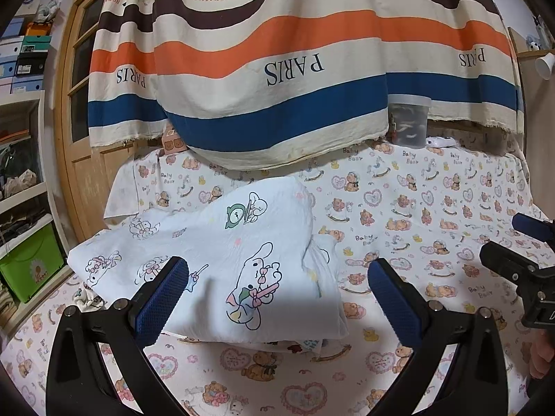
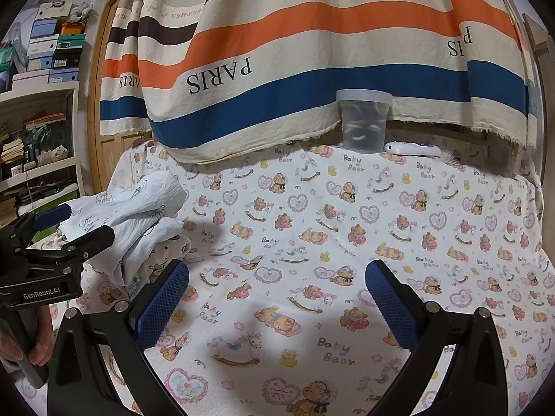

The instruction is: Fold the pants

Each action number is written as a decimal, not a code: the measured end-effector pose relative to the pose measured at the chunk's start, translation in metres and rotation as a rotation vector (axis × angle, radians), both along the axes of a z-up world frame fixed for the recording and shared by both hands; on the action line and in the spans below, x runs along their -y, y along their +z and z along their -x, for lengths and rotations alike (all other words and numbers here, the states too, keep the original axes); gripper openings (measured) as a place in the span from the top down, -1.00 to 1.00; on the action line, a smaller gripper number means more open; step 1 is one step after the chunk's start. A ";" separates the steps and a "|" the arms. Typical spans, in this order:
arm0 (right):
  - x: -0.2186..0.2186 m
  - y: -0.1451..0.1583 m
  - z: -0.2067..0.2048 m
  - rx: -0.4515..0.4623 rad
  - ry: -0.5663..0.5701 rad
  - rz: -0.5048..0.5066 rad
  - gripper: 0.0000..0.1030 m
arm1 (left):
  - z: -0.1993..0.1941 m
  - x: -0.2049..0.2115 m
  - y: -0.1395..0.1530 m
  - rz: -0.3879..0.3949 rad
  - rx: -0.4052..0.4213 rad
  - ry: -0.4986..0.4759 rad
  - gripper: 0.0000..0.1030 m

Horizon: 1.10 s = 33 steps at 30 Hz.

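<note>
A striped curtain hangs over a worktop draped in a teddy-bear print cloth, where white cartoon-print pants lie bunched at the left side. The left gripper hovers above them, jaws spread and empty; the right gripper, likewise spread, faces bare cloth. Folding appears barely under way, and the next move likely calls for gripping an edge. A lidded clear tub at the back holds pale, indistinct items.

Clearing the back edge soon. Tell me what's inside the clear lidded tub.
Through the clear lidded tub wall, pale curved pieces show against something dark. What they are cannot be told; the striped cloth hangs behind it.
</note>
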State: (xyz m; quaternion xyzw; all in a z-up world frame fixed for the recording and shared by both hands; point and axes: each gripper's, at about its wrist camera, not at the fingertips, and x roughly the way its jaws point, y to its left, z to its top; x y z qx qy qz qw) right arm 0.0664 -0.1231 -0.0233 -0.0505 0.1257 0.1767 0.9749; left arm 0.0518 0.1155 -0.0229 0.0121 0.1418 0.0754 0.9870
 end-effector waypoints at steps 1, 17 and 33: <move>0.000 0.000 -0.001 -0.002 0.001 -0.001 -0.99 | 0.000 0.000 0.000 -0.001 0.000 0.001 -1.00; 0.000 0.000 -0.001 -0.005 0.001 0.001 -0.99 | -0.001 0.001 -0.001 -0.011 0.000 0.006 -1.00; -0.002 0.001 0.000 0.007 0.019 0.021 -0.99 | 0.000 0.000 -0.001 -0.009 -0.006 0.008 -1.00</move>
